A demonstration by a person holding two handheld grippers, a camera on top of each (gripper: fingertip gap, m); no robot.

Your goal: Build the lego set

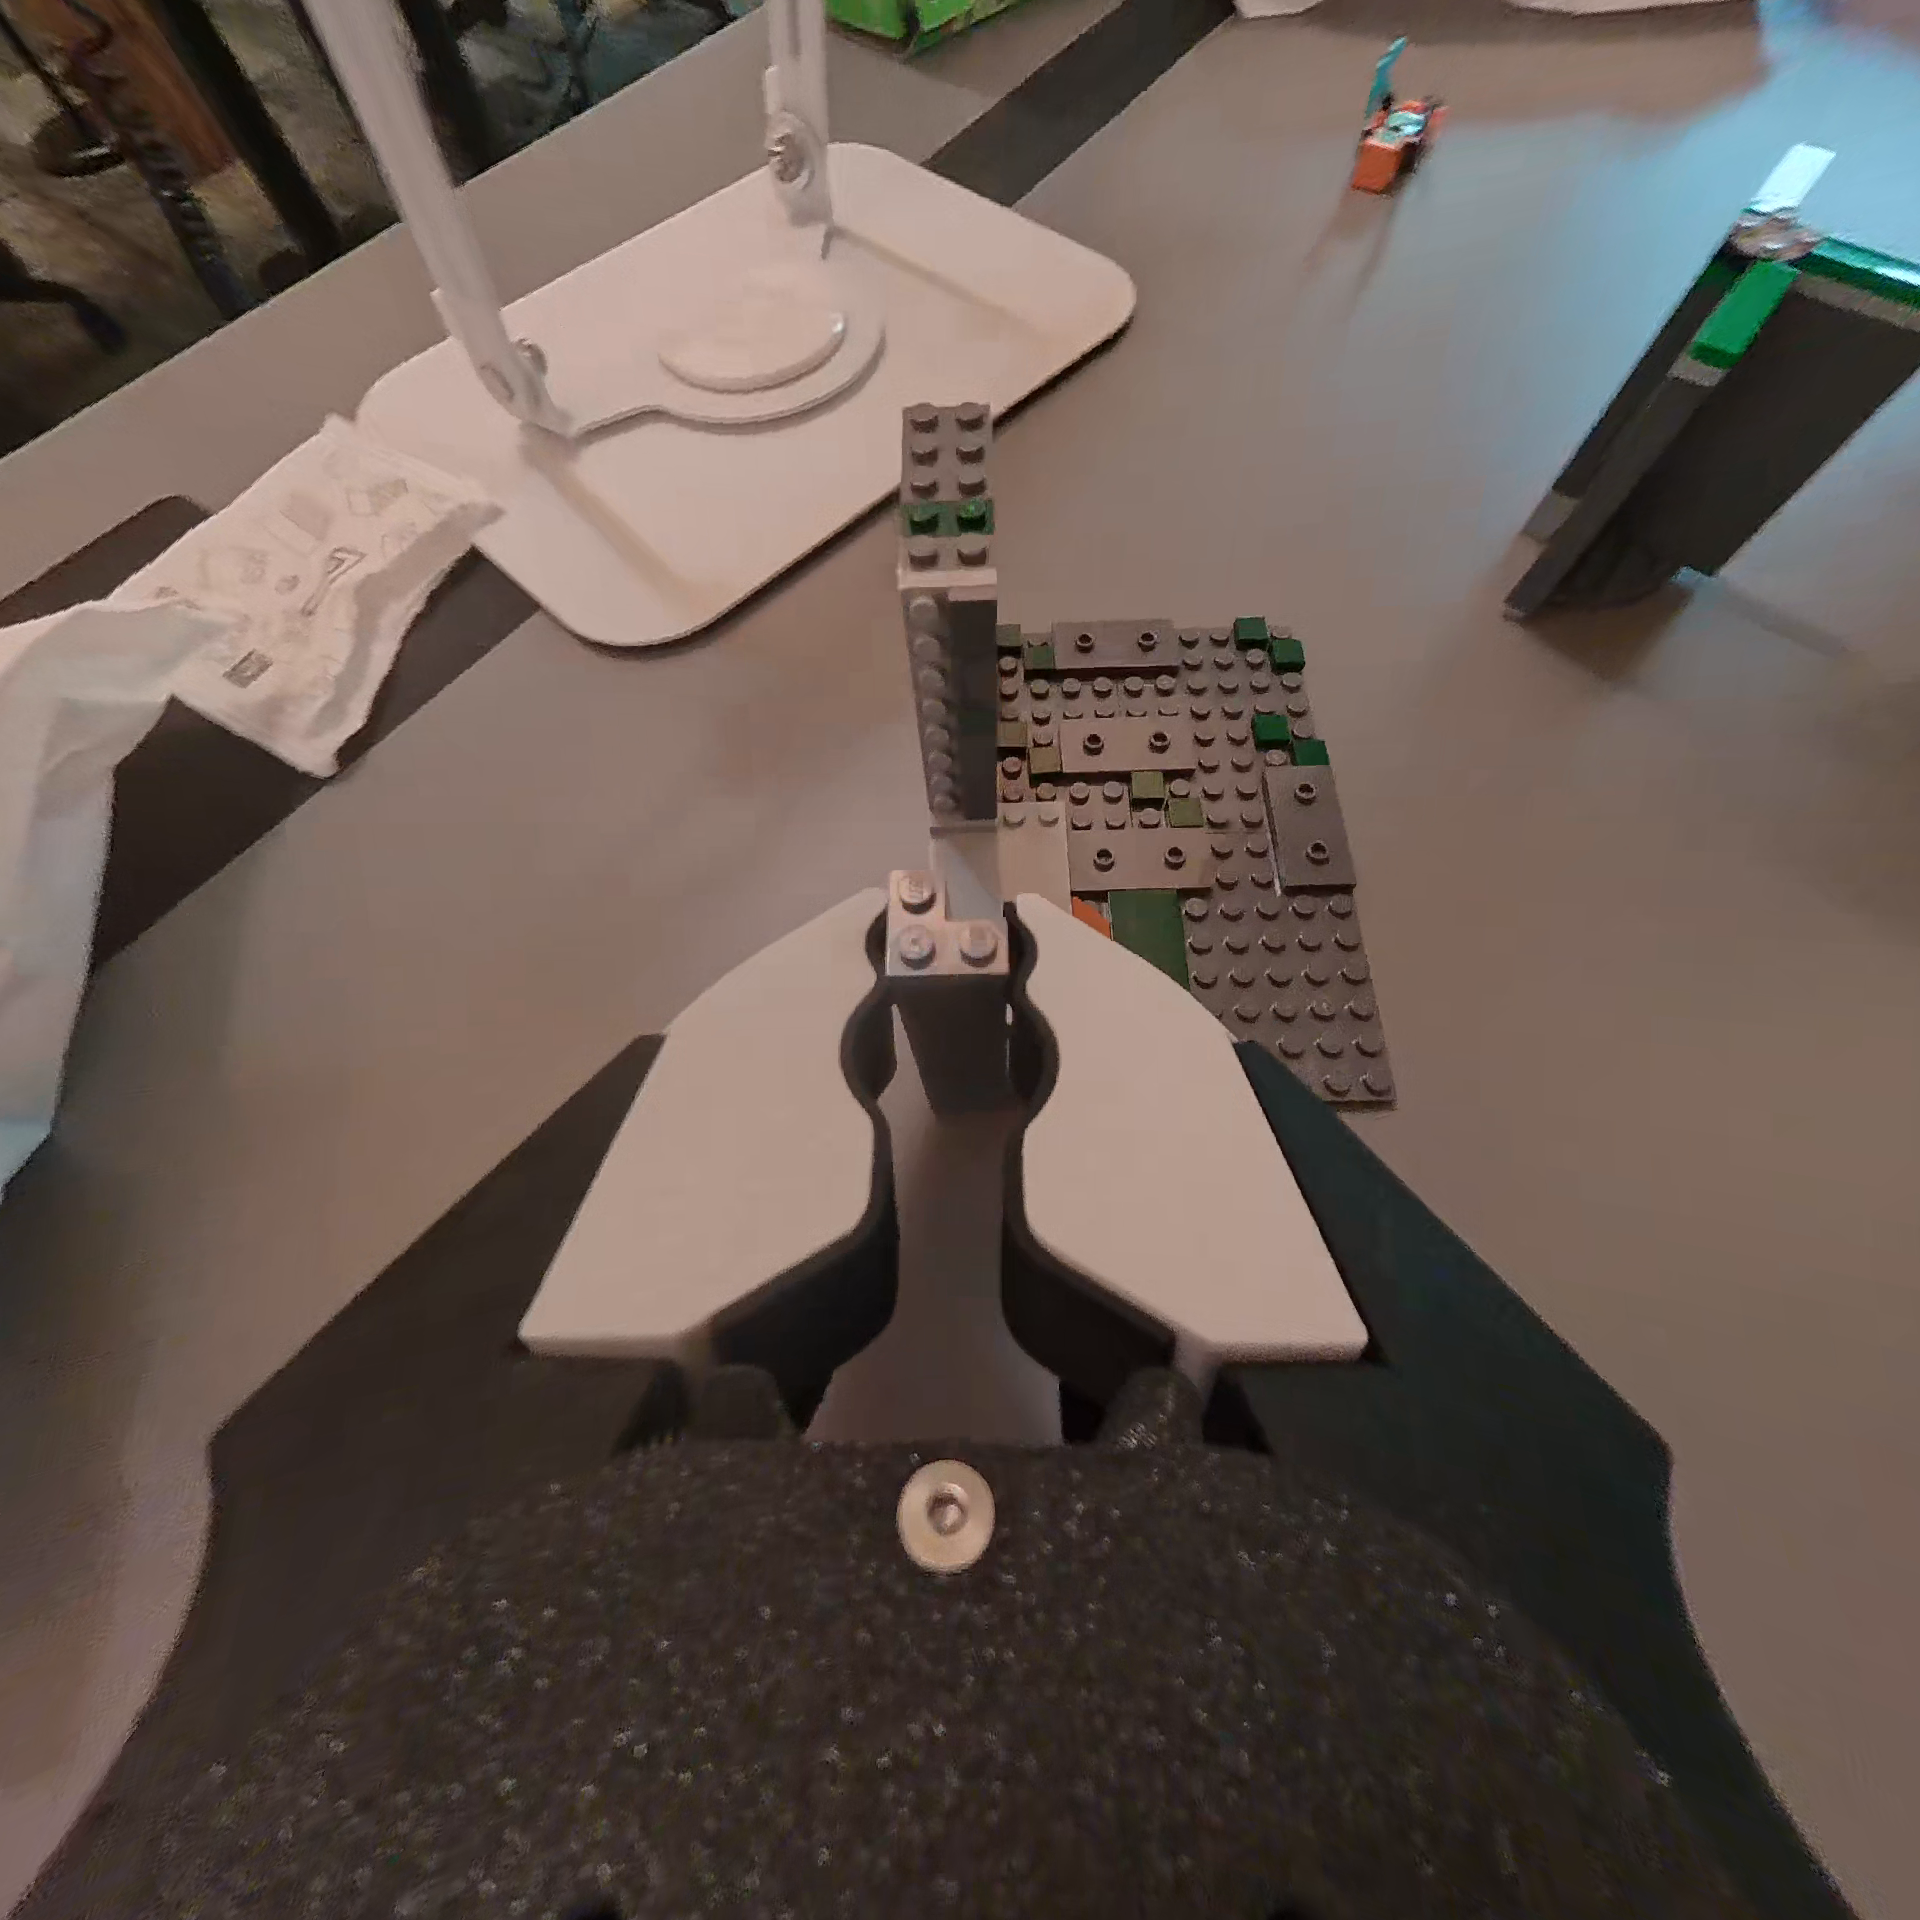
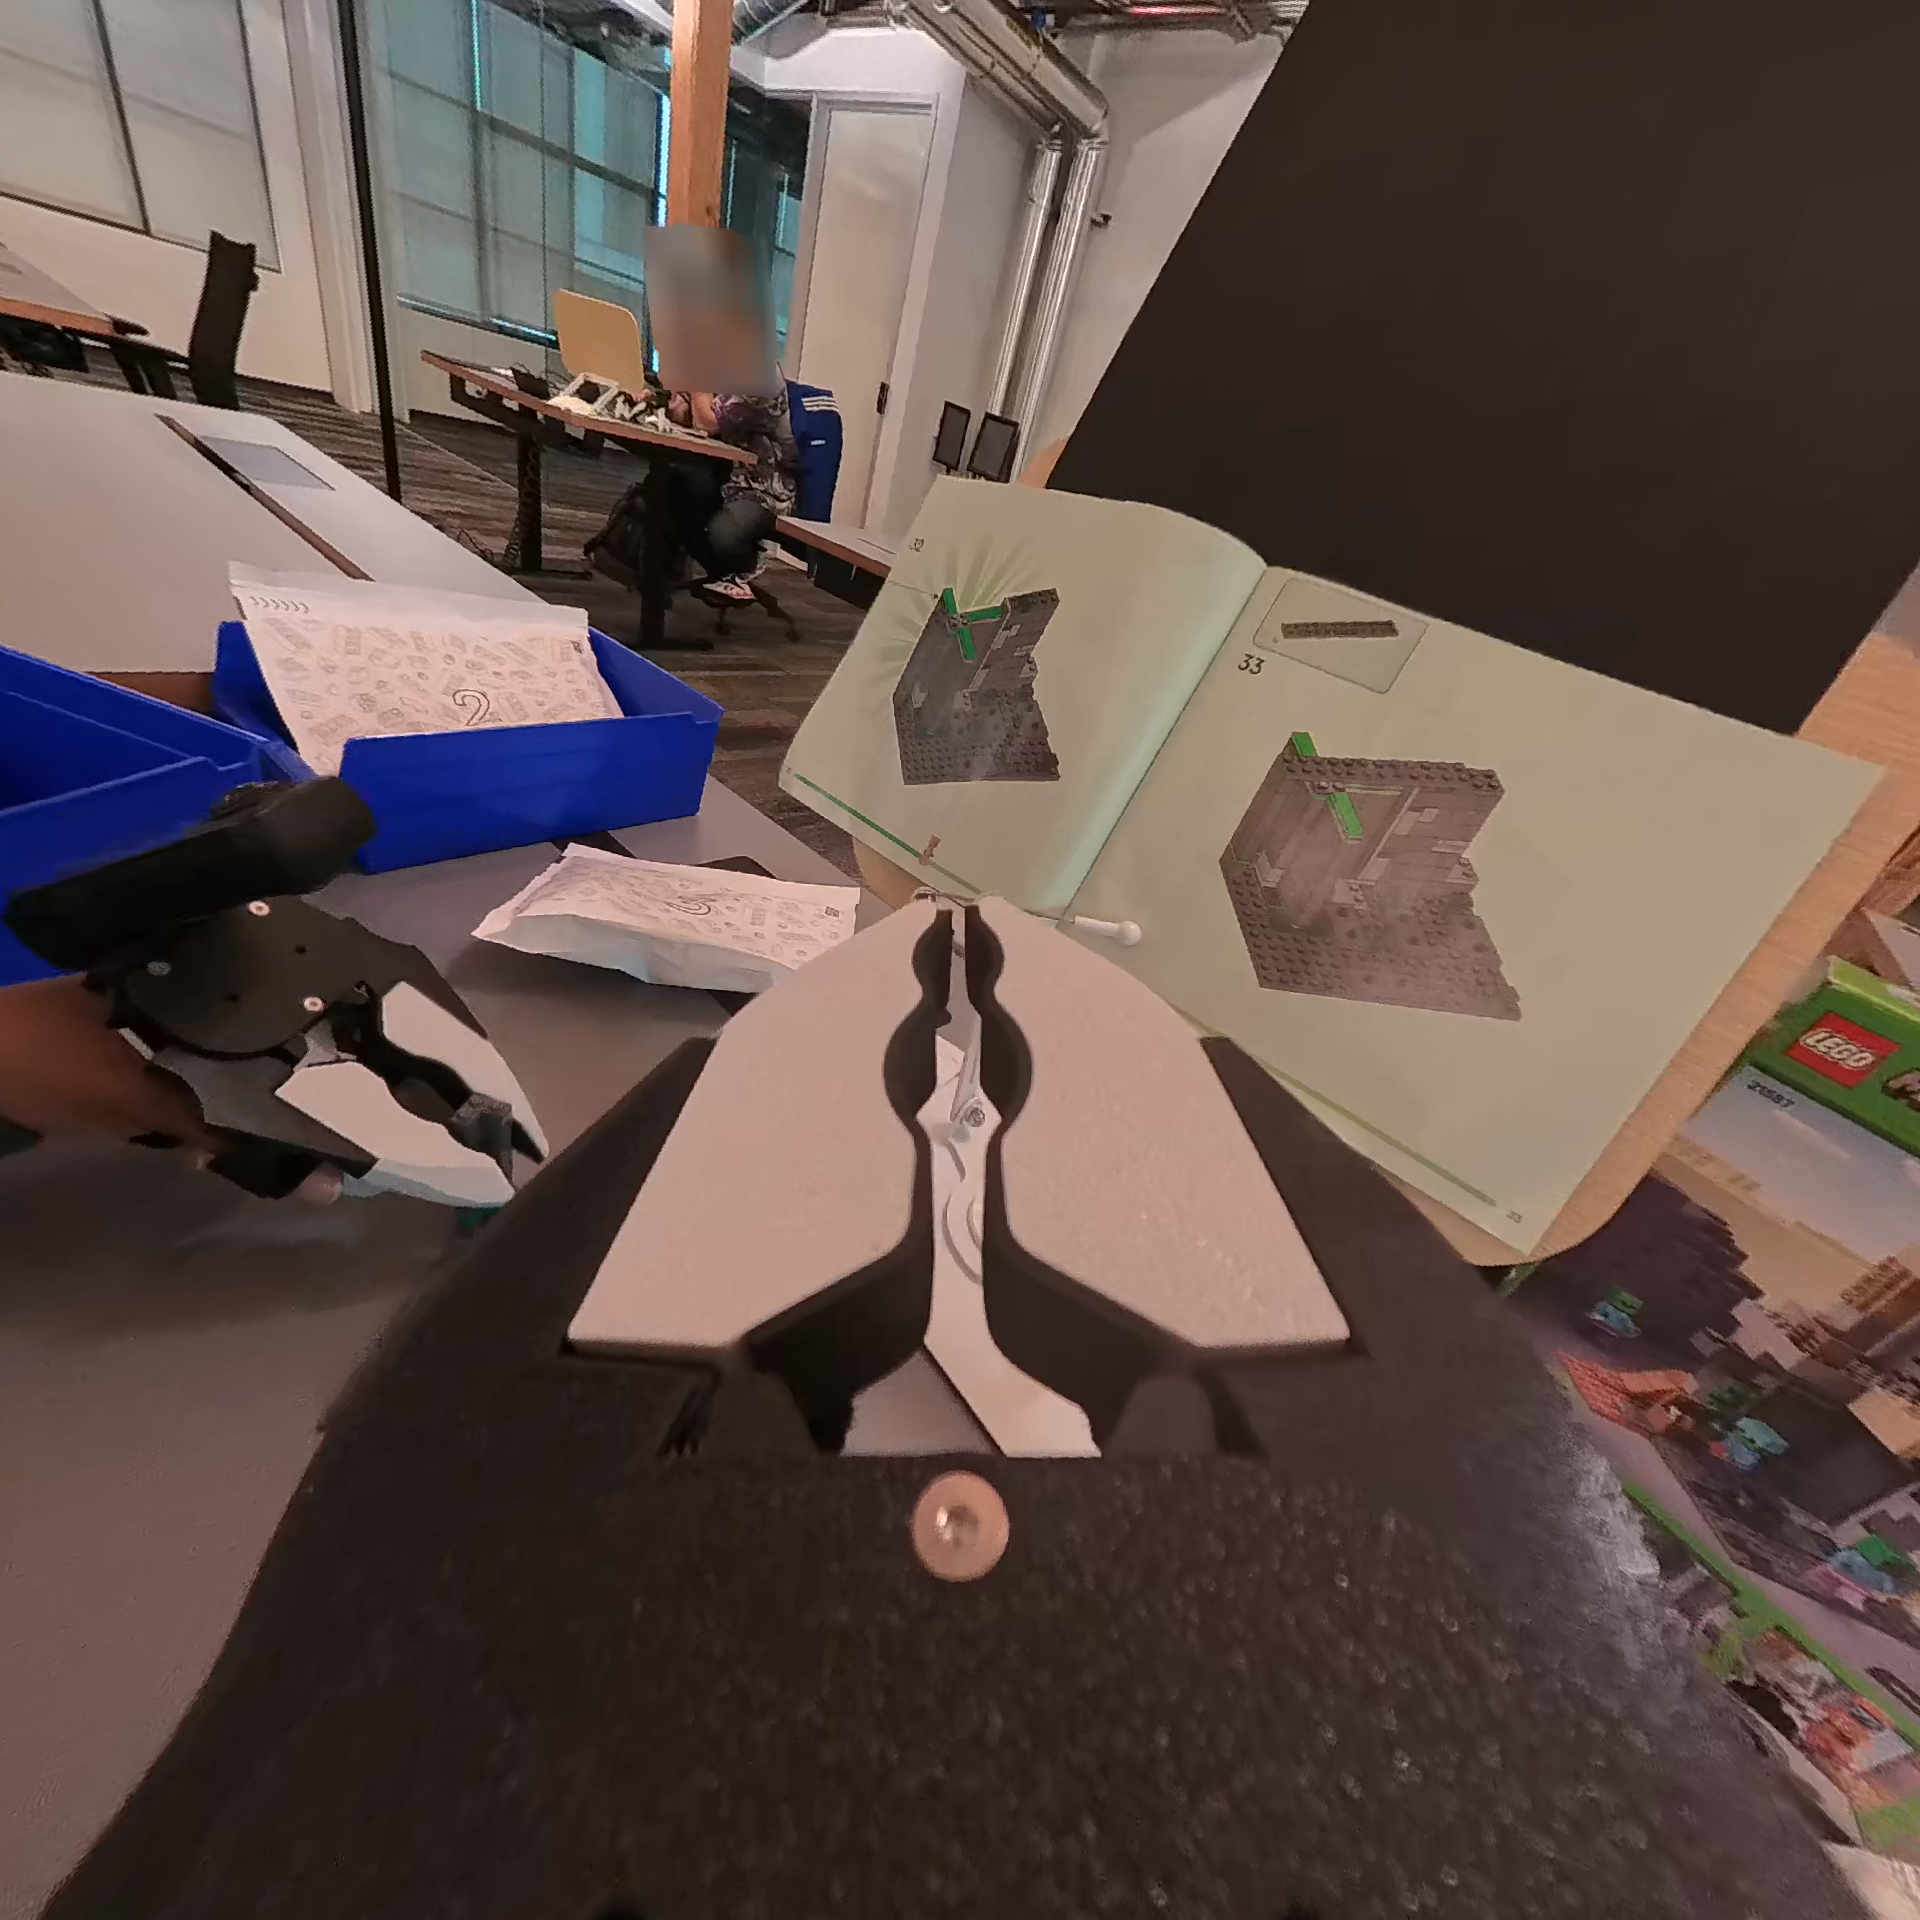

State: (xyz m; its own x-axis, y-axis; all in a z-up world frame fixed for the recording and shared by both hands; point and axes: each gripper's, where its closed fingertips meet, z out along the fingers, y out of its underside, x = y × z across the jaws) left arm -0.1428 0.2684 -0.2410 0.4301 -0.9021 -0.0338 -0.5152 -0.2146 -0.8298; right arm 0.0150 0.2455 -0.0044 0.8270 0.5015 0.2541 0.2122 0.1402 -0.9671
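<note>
Lego wall, a tall grey column with a green band near its top, rises at the left edge of the grey studded baseplate that lies flat on the grey table. The left gripper is narrowed onto a grey brick, a column with three studs on top, its fingers pressing both sides; the brick sits just in front of the wall's foot, and whether it touches the plate cannot be told. Dark tiles and small green pieces dot the baseplate. Behind stands a white stand base, with a crumpled white printed bag to its left and a small orange model far back. A dark panel with a green strip leans at the right.

In the right wrist view, the right gripper is raised off the table with its tips almost together, only a sliver of gap between them, holding nothing. It faces an open pale-green instruction booklet showing drawings of the grey build and carrying printed step numbers. The left gripper shows low at the left. Two blue bins hold a numbered white bag; another bag lies on the table. The set's box at the right bears a brand logo and printed art. A seated person works at a far desk
</note>
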